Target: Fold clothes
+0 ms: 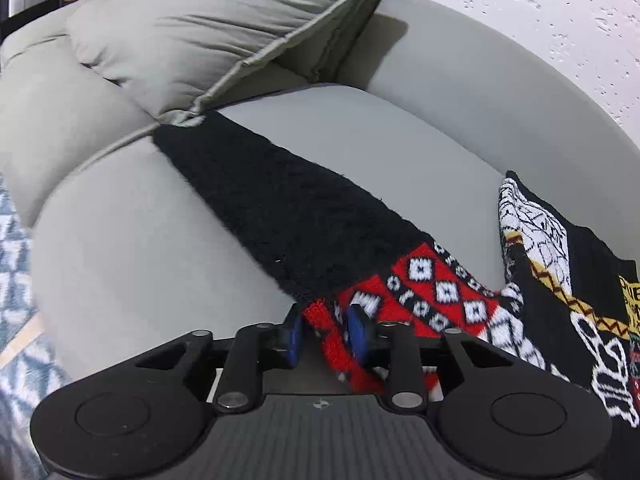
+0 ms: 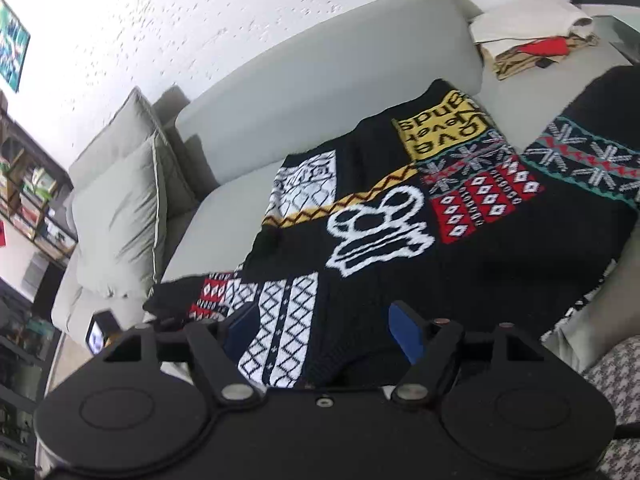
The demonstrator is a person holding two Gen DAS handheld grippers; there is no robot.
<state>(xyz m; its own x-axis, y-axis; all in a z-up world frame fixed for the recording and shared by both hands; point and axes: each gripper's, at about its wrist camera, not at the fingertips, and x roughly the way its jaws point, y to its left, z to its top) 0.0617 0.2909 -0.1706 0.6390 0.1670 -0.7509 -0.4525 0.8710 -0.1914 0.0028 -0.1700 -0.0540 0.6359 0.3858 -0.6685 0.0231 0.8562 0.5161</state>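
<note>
A black knitted sweater (image 2: 380,220) with white, red and yellow patches lies spread on a grey sofa seat (image 2: 224,216). Its black sleeve (image 1: 280,216) stretches diagonally across the seat (image 1: 140,260) toward a cushion. My left gripper (image 1: 326,332) is shut on the sleeve's red-and-white patterned part, and the fabric runs between its blue pads. The sweater's body (image 1: 560,280) lies to the right of it. My right gripper (image 2: 324,332) is open at the sweater's near edge, fingers wide apart, with the white lattice panel and black knit between them.
A grey cushion (image 1: 200,32) leans on the sofa back beyond the sleeve's end. Other folded clothes (image 2: 528,48) lie far right on the sofa. A blue-white rug (image 1: 16,260) covers the floor at left. Houndstooth fabric (image 2: 616,368) shows at lower right.
</note>
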